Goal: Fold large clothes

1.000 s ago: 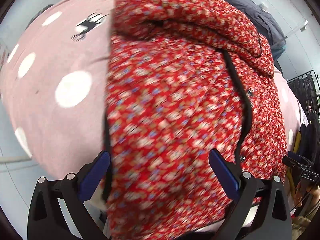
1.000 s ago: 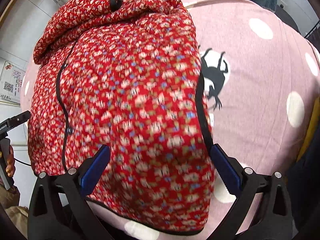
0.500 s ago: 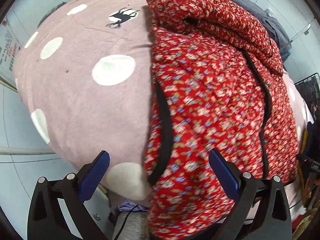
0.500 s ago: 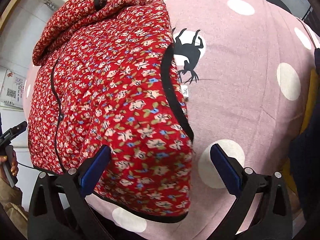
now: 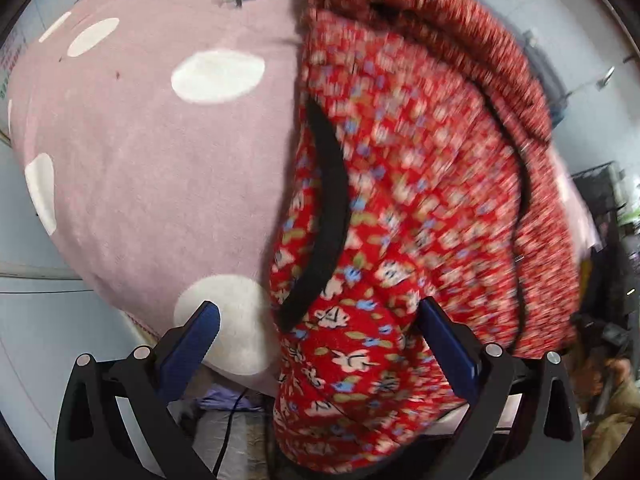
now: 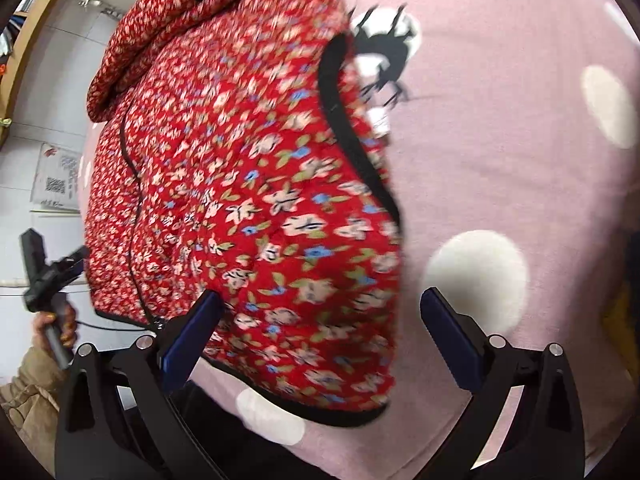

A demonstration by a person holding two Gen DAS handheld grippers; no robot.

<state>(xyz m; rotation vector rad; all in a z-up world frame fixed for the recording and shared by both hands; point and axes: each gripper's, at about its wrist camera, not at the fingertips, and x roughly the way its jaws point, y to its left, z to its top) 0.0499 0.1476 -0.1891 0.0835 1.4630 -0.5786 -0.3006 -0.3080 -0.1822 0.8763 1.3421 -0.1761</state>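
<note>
A pink spotted cover [image 5: 152, 168] is spread under a red floral jacket [image 5: 408, 200]; pale tiled walls [image 6: 52, 112] are seen behind. Both the left gripper [image 5: 320, 332] and right gripper [image 6: 320, 320] are held spread wide, nothing pinched, the jacket's hem lying between their fingers.

Indoor workroom: tiled wall [image 6: 60, 92], posted notice [image 6: 56, 178], dotted pink cover [image 5: 152, 160].

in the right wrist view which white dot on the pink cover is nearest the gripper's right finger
The large round white dot just above the right finger of the right gripper; the dot near the right edge lies much farther.

jacket [image 5: 420, 184] on blanket [image 5: 152, 168], hood [image 6: 224, 12] at far end
</note>
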